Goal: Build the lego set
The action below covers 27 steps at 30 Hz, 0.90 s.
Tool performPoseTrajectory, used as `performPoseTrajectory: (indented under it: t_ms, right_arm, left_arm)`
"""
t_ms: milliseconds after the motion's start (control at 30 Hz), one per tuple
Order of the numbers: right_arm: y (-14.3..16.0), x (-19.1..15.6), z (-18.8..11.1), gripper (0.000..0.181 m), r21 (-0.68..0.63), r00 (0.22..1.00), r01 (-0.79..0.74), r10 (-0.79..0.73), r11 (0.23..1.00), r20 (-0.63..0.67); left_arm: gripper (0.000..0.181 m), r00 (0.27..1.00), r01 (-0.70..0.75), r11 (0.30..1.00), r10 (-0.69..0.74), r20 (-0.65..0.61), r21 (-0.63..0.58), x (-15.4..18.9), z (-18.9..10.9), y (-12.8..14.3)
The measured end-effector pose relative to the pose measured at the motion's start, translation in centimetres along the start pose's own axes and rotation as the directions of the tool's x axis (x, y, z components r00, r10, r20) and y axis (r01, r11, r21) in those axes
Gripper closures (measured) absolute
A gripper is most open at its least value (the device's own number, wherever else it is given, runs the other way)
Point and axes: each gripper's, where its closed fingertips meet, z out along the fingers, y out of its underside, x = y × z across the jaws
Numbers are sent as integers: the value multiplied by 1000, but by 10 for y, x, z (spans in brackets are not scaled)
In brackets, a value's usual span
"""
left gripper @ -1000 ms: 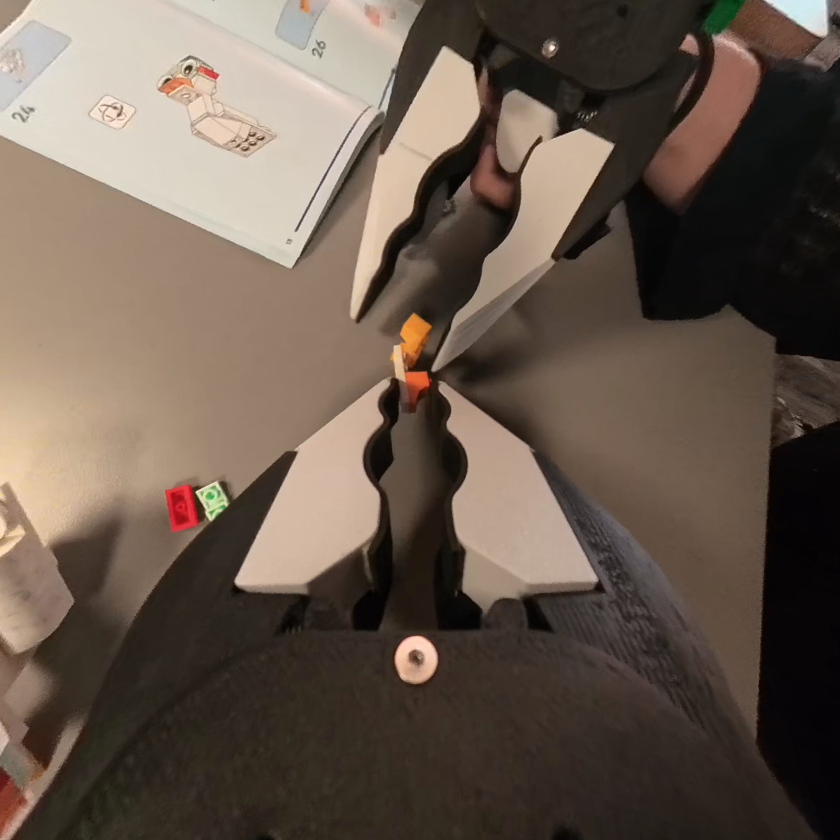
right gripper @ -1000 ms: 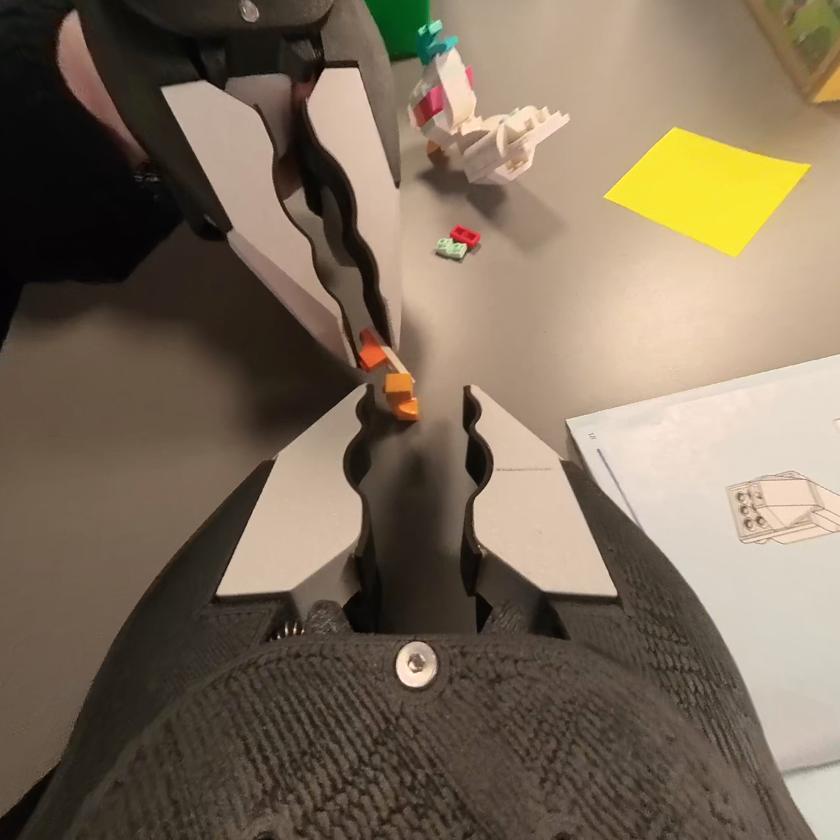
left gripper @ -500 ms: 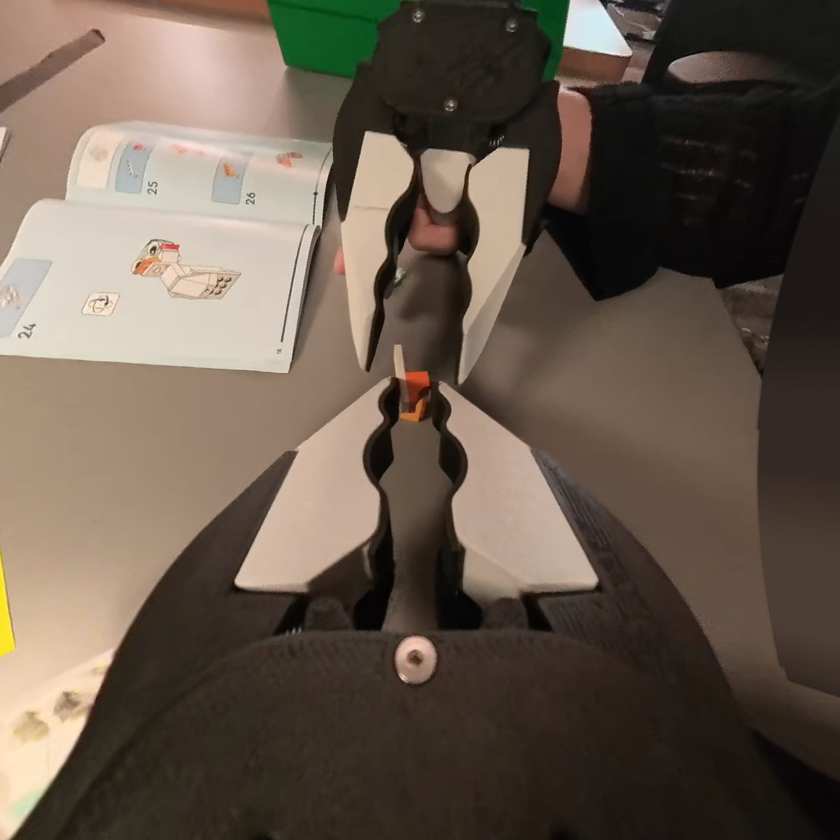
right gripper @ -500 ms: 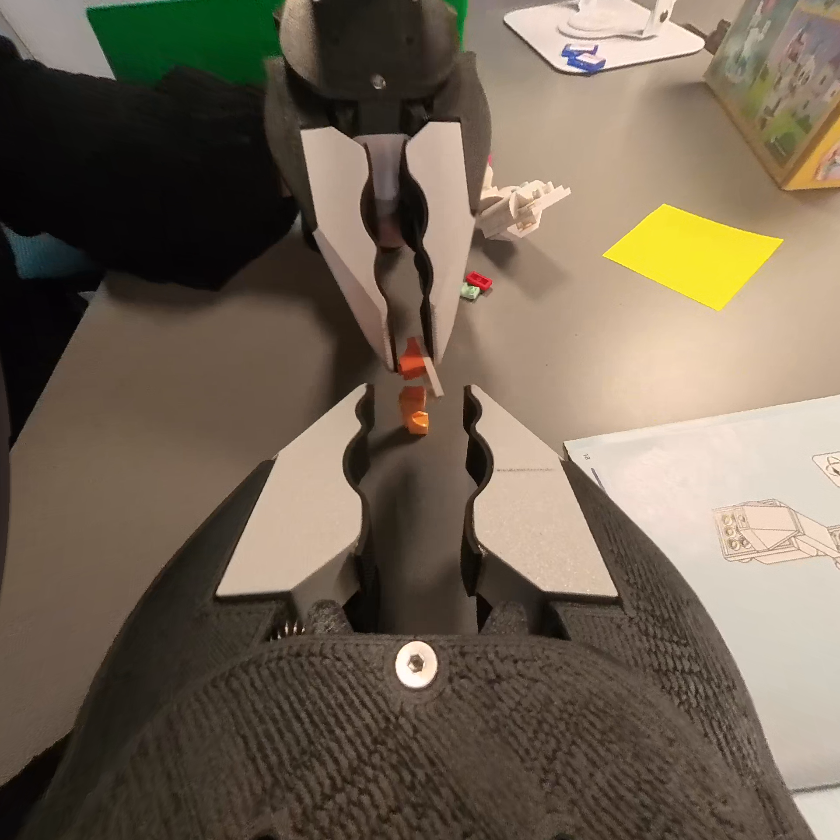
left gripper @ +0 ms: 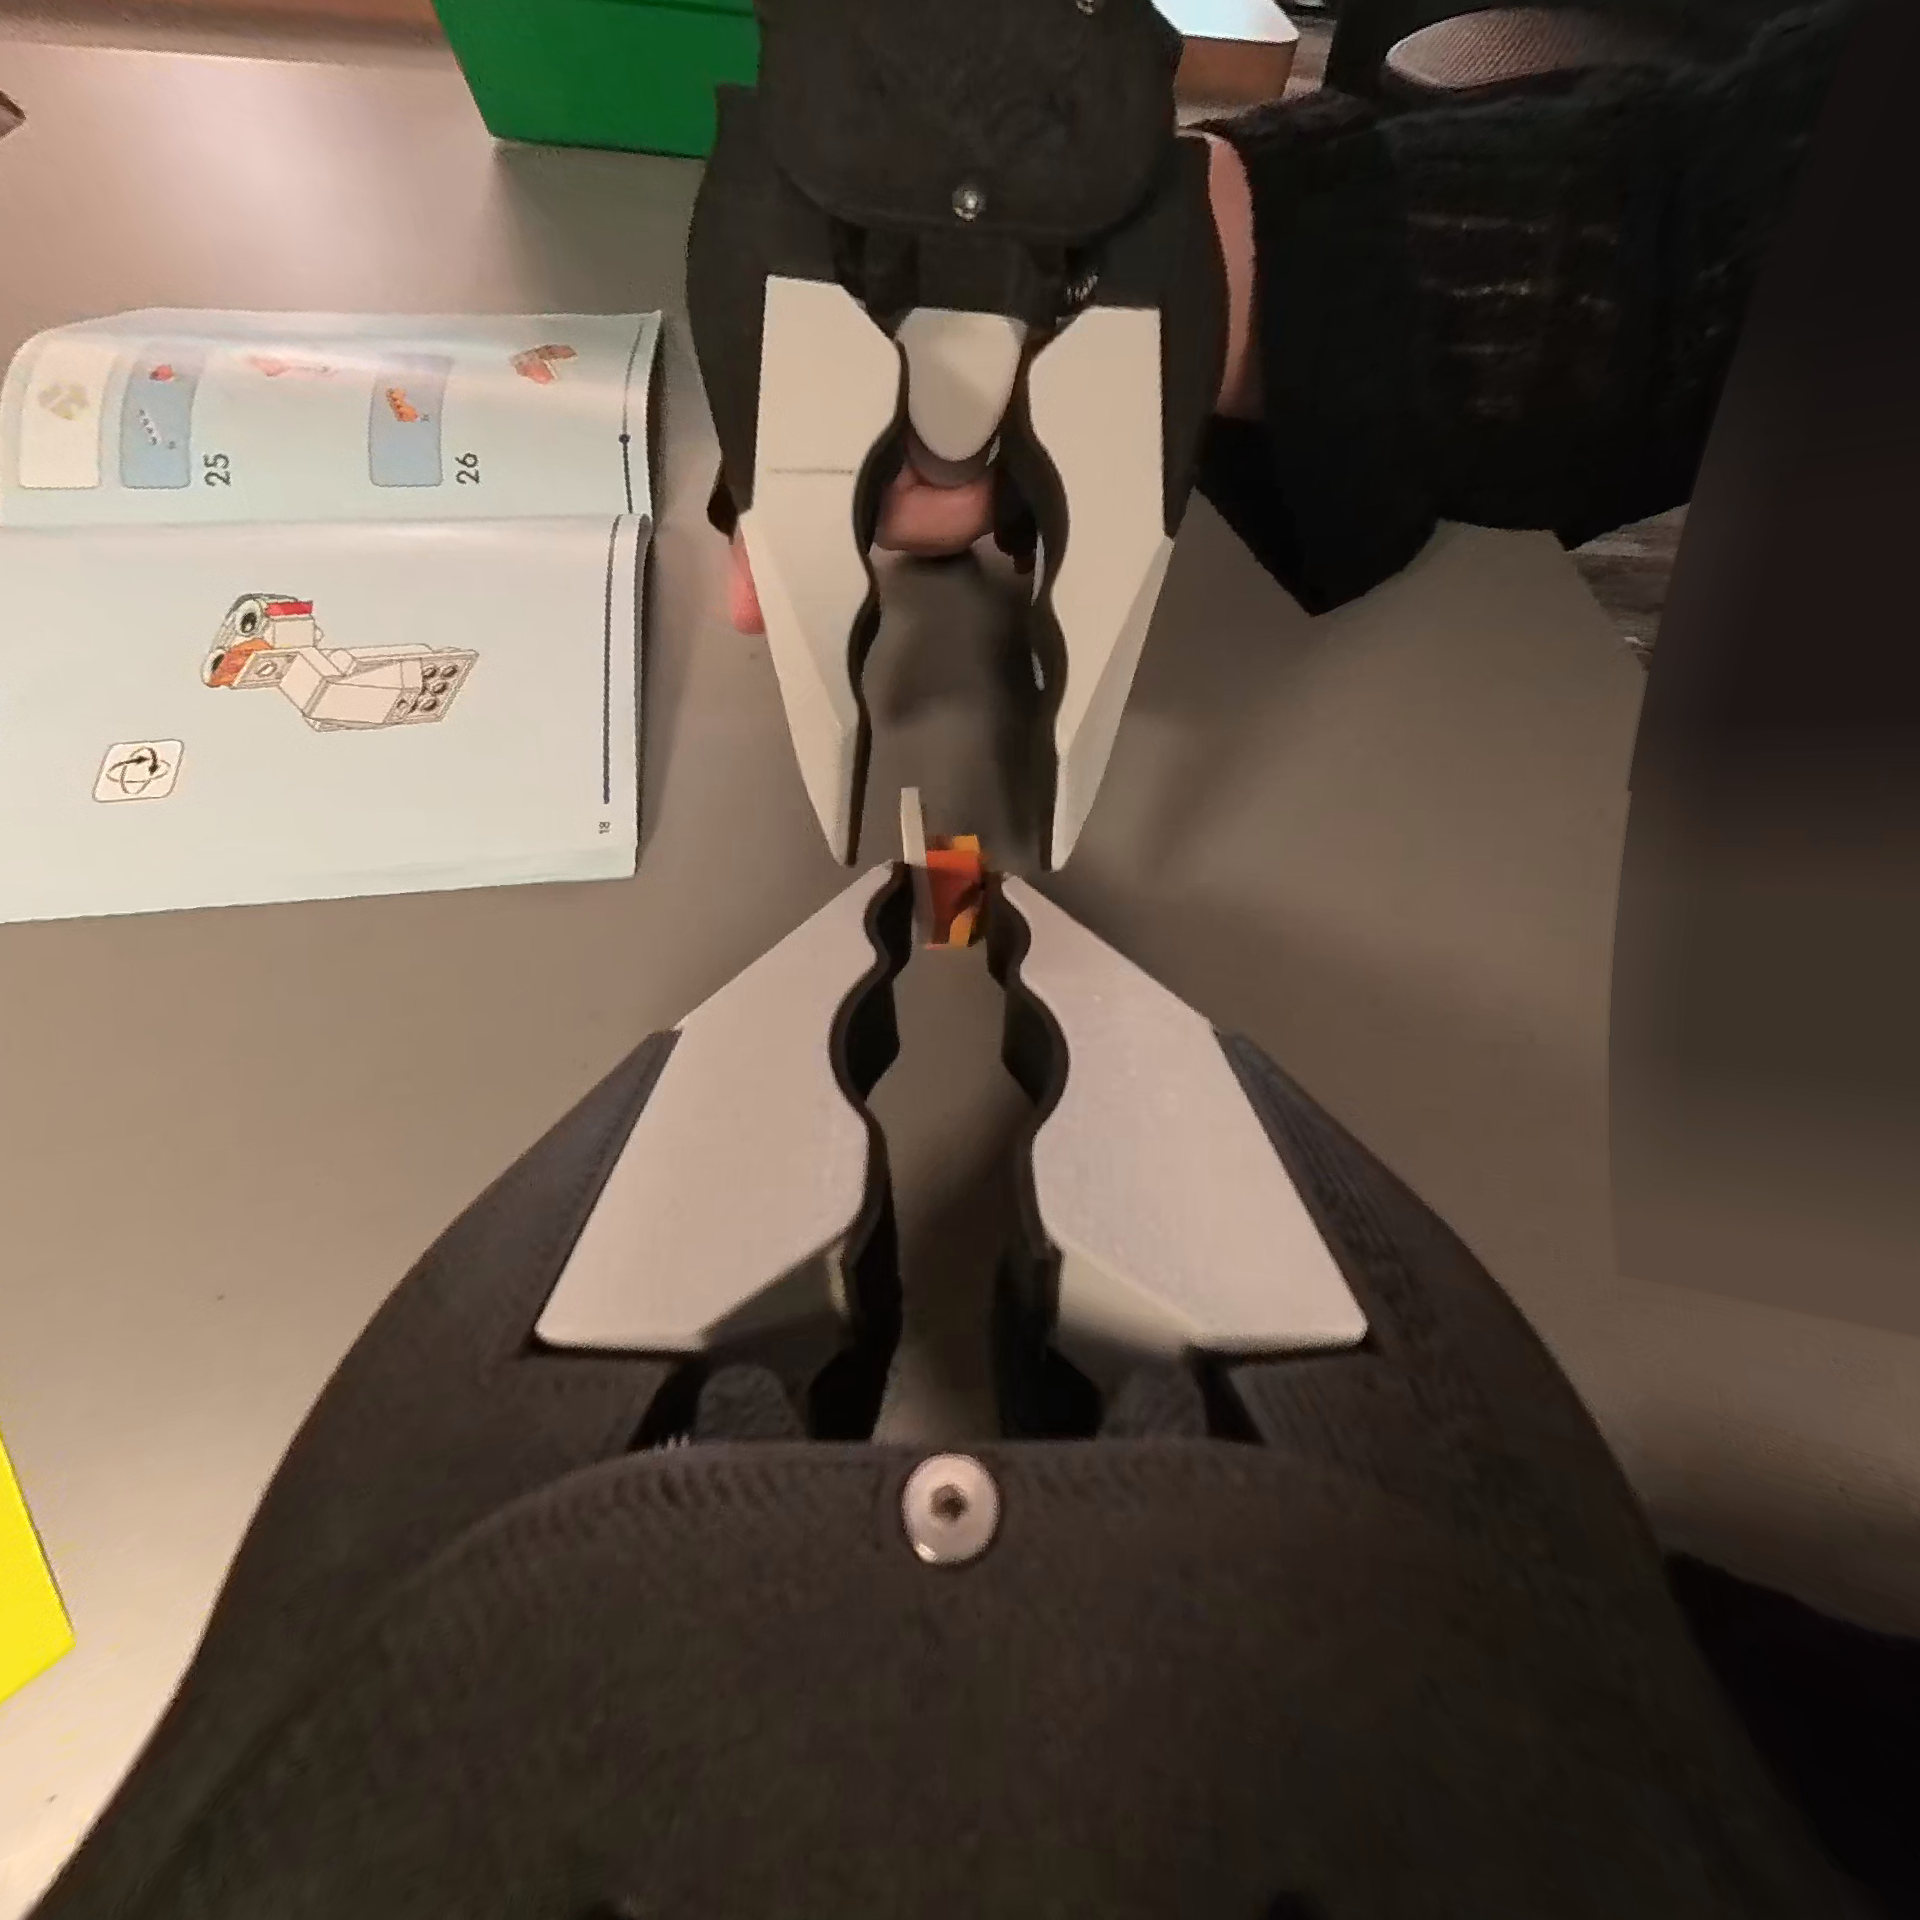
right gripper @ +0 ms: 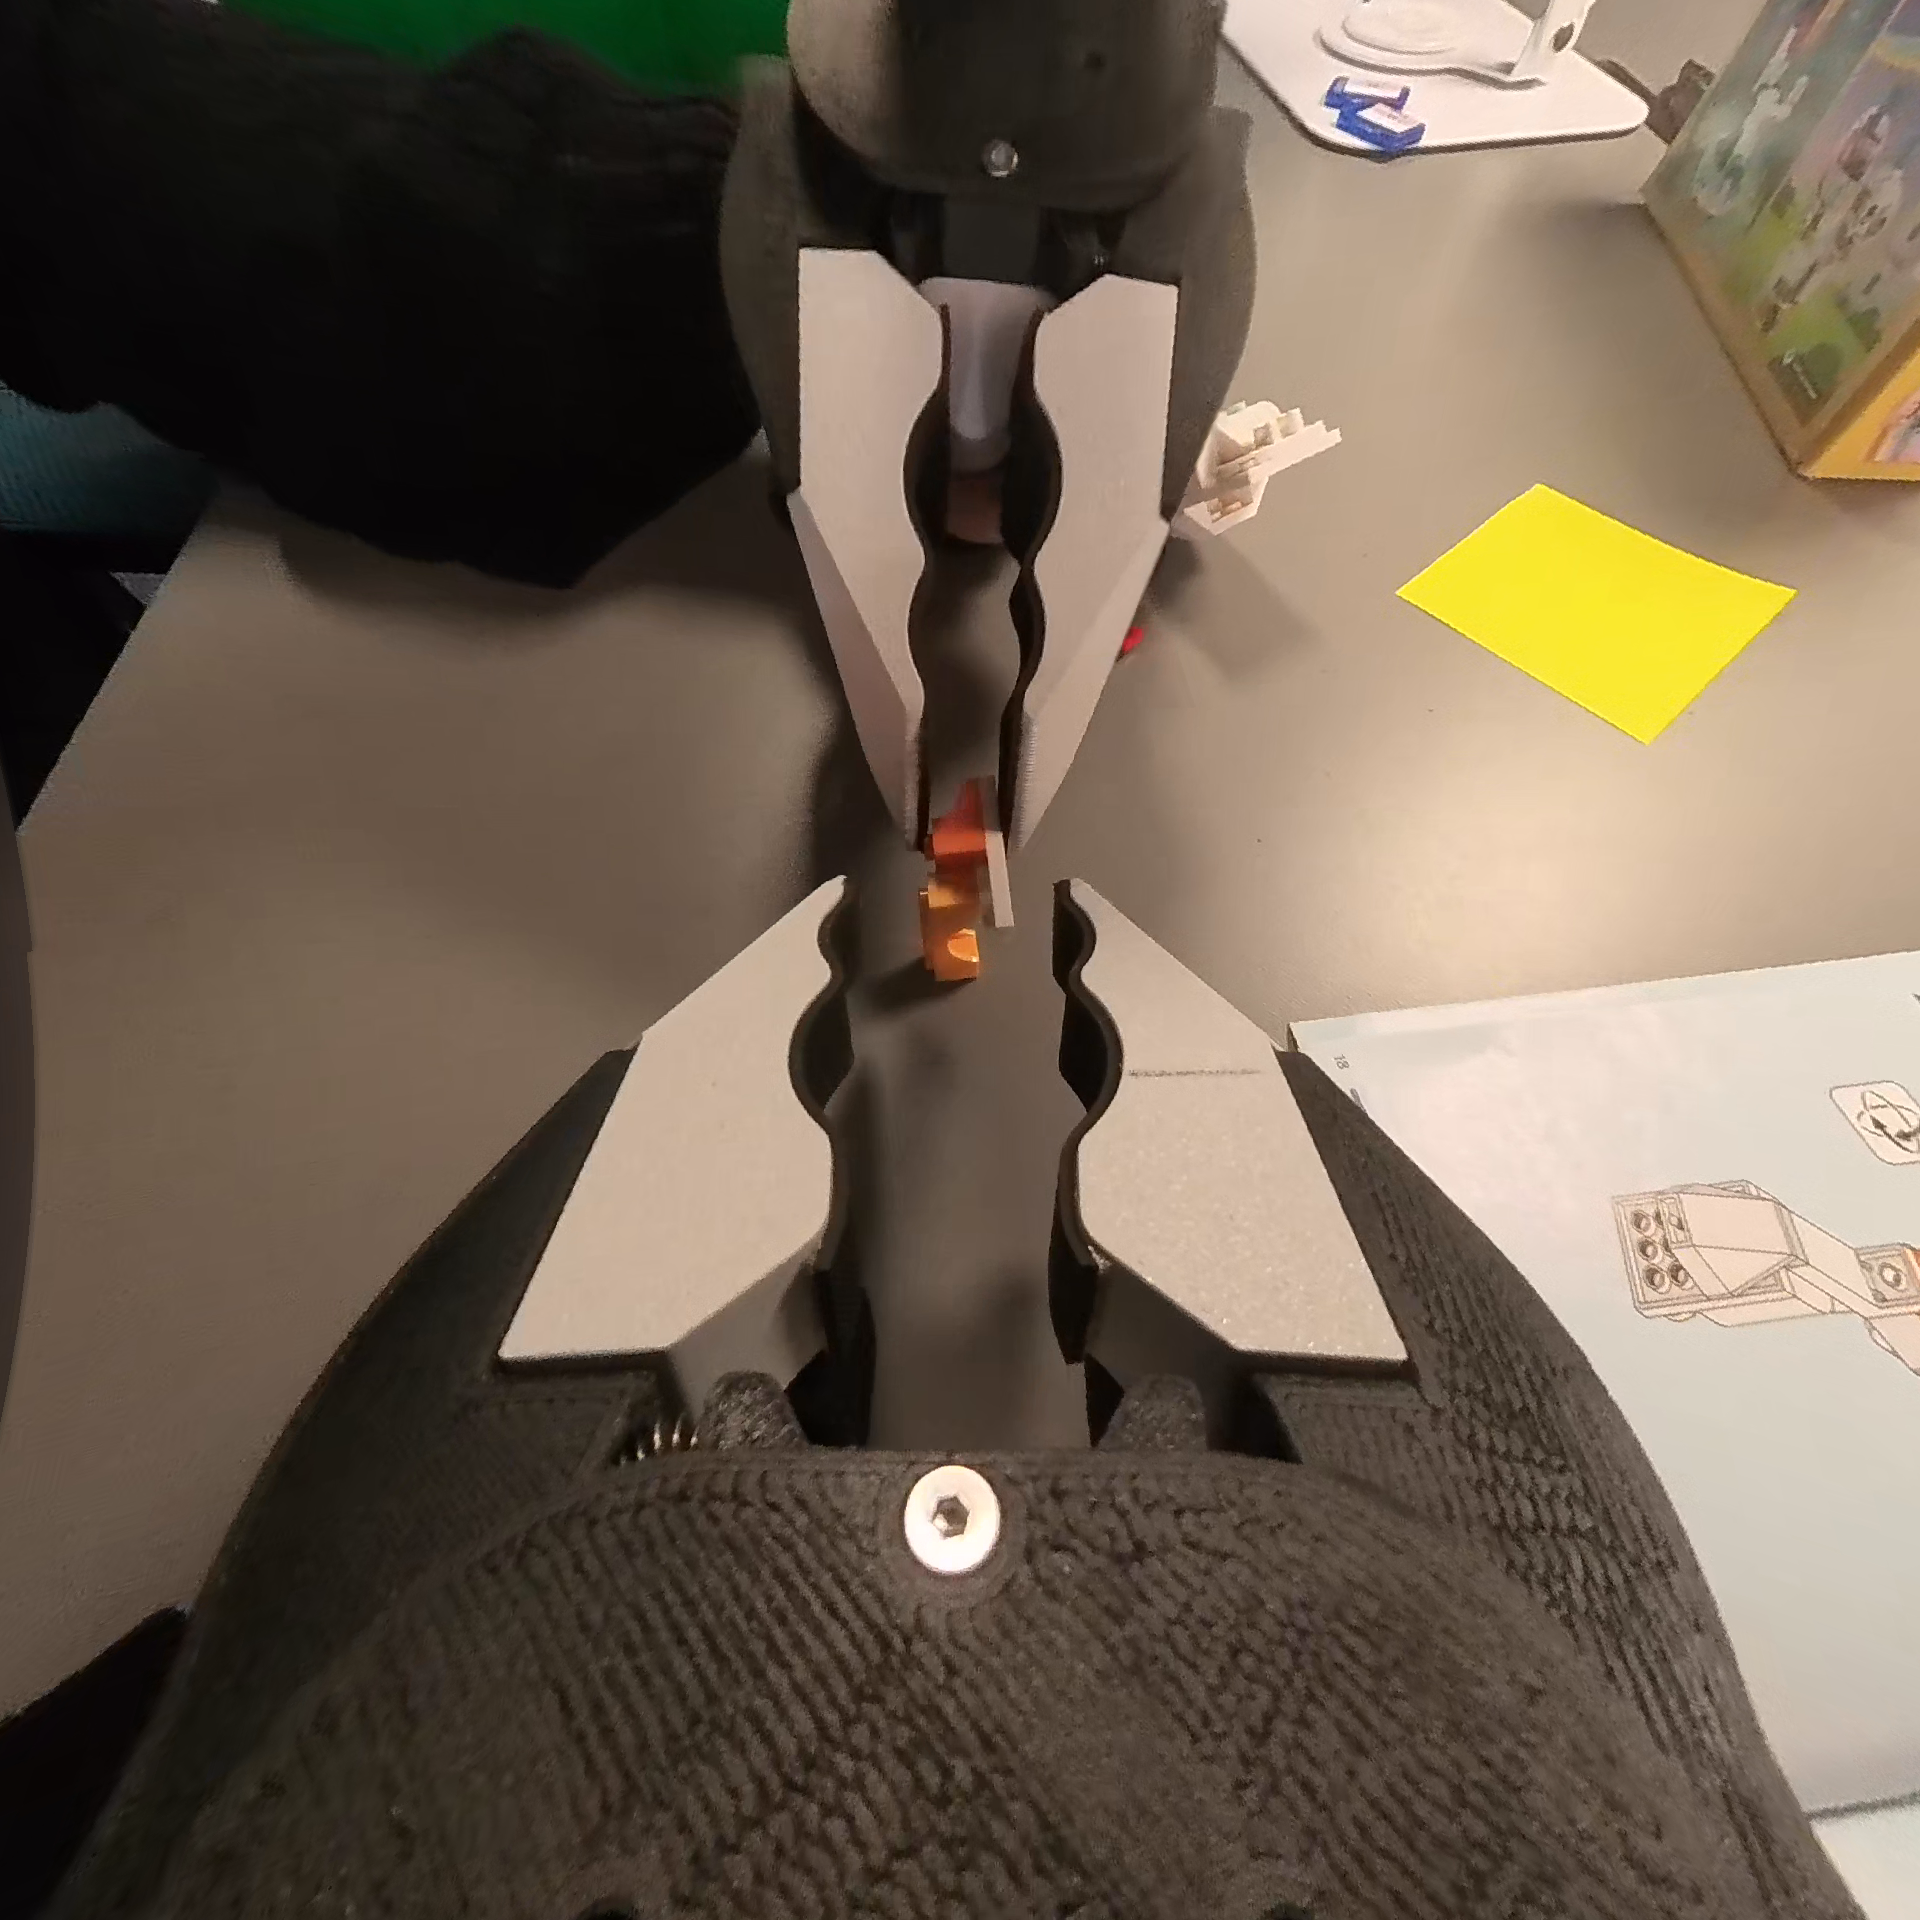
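My left tongs (left gripper: 940, 883) pinch a small orange and white lego piece (left gripper: 951, 891), held in the air tip to tip with my right tongs (right gripper: 951, 899), which are apart and hold nothing. The left tongs hide most of the white lego bird (right gripper: 1252, 465). A grey table (left gripper: 312, 1091) lies below, with a booklet (left gripper: 312, 623) beside.

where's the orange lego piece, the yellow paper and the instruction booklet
orange lego piece (right gripper: 951, 914), right wrist view, on its lower orange block
yellow paper (right gripper: 1595, 623), right wrist view, middle of the sheet
instruction booklet (left gripper: 312, 717), left wrist view, near page, on the printed drawing
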Motion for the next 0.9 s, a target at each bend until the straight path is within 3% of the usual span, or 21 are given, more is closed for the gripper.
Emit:
performPoseTrajectory:
  t_ms: [33,900]
  right_arm:
    - [0,0,0,147,-1,1000,3,-3,1000,0]
    - [0,0,4,159,-16,999,55,-54,998,5]
  left_arm:
    - [168,1000,0,1000,0,-6,3,0,0,0]
    - [168,999,1,999,1,35,-49,0,2,8]
